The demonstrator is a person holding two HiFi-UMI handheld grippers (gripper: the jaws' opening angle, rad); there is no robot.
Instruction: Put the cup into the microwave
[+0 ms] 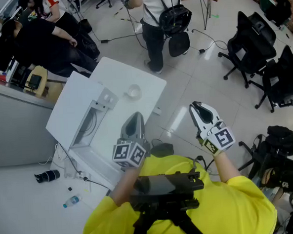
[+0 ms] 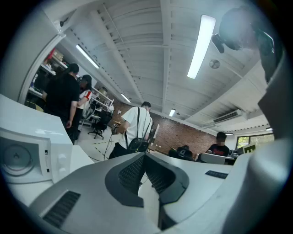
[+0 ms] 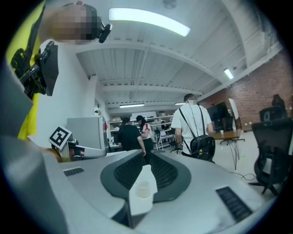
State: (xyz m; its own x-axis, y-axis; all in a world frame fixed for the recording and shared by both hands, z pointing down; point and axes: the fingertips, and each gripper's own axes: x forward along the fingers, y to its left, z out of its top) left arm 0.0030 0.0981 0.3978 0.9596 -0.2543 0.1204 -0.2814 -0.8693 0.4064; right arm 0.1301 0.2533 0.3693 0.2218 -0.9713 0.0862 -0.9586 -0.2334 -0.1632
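A small pale cup stands on the white table, to the right of the white microwave. My left gripper hovers over the table's near part, short of the cup, jaws together and empty. My right gripper hangs off the table's right side over the floor, also shut and empty. In the left gripper view the closed left gripper points past the microwave, whose front shows a round dial. In the right gripper view the cup shows low behind the shut right gripper.
A person with a black backpack stands beyond the table; more people are at the back left. Black office chairs crowd the right. A bottle, a black object and cables lie on the floor at the left.
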